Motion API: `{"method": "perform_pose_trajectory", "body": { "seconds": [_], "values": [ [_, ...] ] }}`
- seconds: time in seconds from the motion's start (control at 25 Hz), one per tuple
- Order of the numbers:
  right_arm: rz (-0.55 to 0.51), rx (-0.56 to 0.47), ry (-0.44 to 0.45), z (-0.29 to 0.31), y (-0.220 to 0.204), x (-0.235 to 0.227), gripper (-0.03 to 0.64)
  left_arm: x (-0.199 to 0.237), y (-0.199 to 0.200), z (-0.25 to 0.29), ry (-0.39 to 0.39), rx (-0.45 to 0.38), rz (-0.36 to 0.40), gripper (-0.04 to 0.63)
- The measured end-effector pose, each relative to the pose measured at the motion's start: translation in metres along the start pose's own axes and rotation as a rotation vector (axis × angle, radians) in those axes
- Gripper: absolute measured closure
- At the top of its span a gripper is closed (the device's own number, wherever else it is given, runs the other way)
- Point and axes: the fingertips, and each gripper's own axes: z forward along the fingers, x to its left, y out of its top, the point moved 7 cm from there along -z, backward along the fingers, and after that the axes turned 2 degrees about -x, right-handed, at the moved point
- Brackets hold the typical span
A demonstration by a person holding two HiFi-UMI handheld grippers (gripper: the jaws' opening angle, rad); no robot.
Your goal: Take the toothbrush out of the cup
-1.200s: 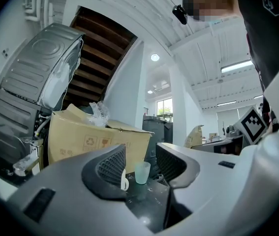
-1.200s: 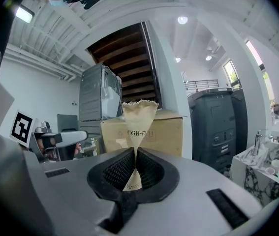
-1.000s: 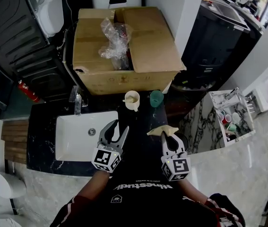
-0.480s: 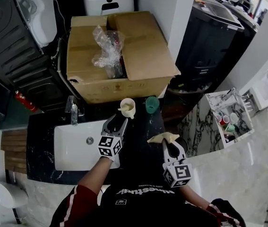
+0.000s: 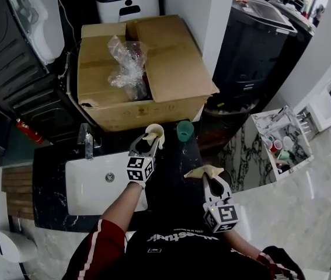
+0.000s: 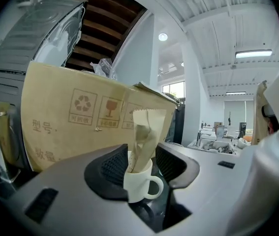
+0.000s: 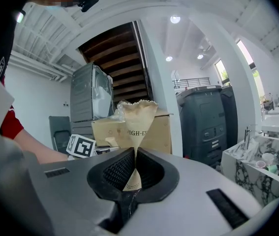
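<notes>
**Left gripper** (image 6: pixel 143 157): jaws spread wide, one pad on either side of the cup (image 6: pixel 138 183). The left gripper view shows the pads close beside the cup wall; no squeeze on it can be made out.

**Cup**: white, with a handle, upright on the counter (image 5: pixel 174 182).

**Toothbrush** (image 6: pixel 146 132): stands in the cup inside a tan paper sleeve. Its top rises above the cup rim, between the spread jaws.

**Right gripper** (image 7: pixel 133 167): jaws pressed together, pinching the narrow lower end of a tan paper packet (image 7: pixel 138 119). The packet fans out upward above the pads. In the head view this gripper sits nearer the person than the cup, and to the cup's right.

**Counter**: black stone.

**Sink** (image 5: pixel 80 185): white, rectangular, set into the counter to the left of the cup.

**Tap** (image 5: pixel 87 140): metal, left of the cup, at the sink's far edge.

**Green cup** (image 5: pixel 183 130): just right of the cup, apart from it.

**Cardboard box** (image 5: pixel 171 57): large, directly behind the cup, flaps open, with crumpled clear plastic (image 5: pixel 127 63) in it.

**Room**: a dark cabinet (image 5: pixel 253 45) stands beyond and to the right of the cup. A white rack (image 5: pixel 279 144) stands on the pale floor, well to the cup's right.
</notes>
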Motion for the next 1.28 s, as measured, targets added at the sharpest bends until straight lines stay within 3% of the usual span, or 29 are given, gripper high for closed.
{"method": "perform_pose_trajectory", "body": {
  "seconds": [0.2, 0.52, 0.96, 1.28],
  "values": [
    [0.008, -0.003, -0.013, -0.001, 0.0, -0.004, 0.574, 0.003, 0.002, 0.002, 0.038, -0.012, 0.026, 0.537],
    [0.021, 0.01, -0.012, -0.001, -0.005, -0.005, 0.574, 0.005, 0.014, 0.001, 0.047, -0.014, 0.073, 0.551],
    [0.017, 0.002, 0.008, 0.001, -0.004, -0.001, 0.574, 0.005, 0.096, -0.025, 0.025, -0.083, 0.117, 0.553],
    [-0.009, 0.0, 0.027, 0.004, -0.002, 0.004, 0.574, -0.002, 0.097, -0.065, 0.041, -0.073, 0.146, 0.554]
  ]
}}
